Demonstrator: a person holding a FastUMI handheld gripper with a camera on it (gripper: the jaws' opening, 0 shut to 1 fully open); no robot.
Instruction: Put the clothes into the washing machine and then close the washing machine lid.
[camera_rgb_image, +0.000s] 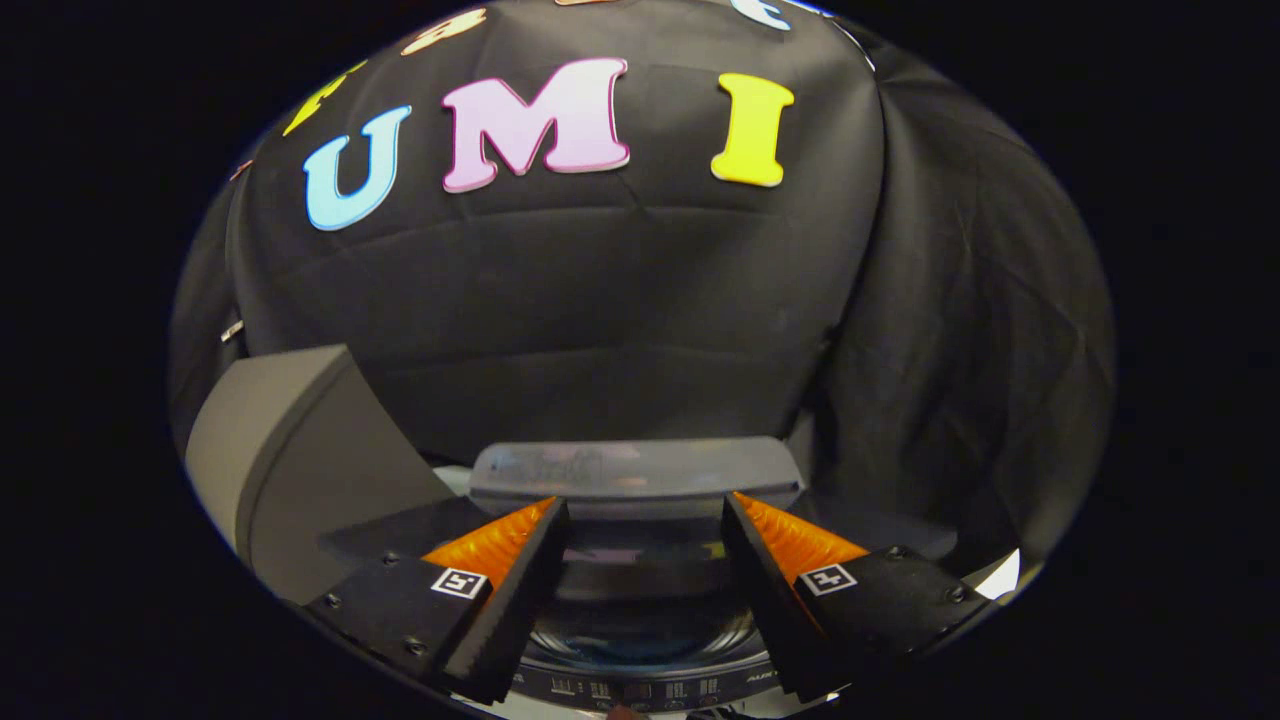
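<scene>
The hand-held gripper (645, 530) has its two fingers (520, 585) spread well apart, and nothing is caught between them. The gap between the fingers looks straight down onto the top of the washing machine (640, 640). Directly beneath the fingers lies the machine's glossy dark top with a round, glassy bulge, and nearer than that, below the finger bases, runs a strip of control panel (640, 688) with small markings too fine to make out. Whether that glassy bulge is a closed window or the open drum cannot be told from here.

Just ahead of the fingertips, spanning the gap between them, stands the washing machine lid (635, 470), a grey translucent panel with rounded corners. It appears raised and seen nearly edge-on, with its long edge running crosswise beyond both fingertips. Neither finger touches it.

To the left of the left finger and a little farther off rises a plain grey boxy body (290, 460) with a slanted face; what it belongs to is not clear. Beside the right finger's base a small white patch (1000, 575) shows, too little of it to identify.

Beyond the lid, black cloth (620, 320) hangs as a backdrop, creased in places and folding back on the right.

No clothes can be made out between or near the fingers.
</scene>
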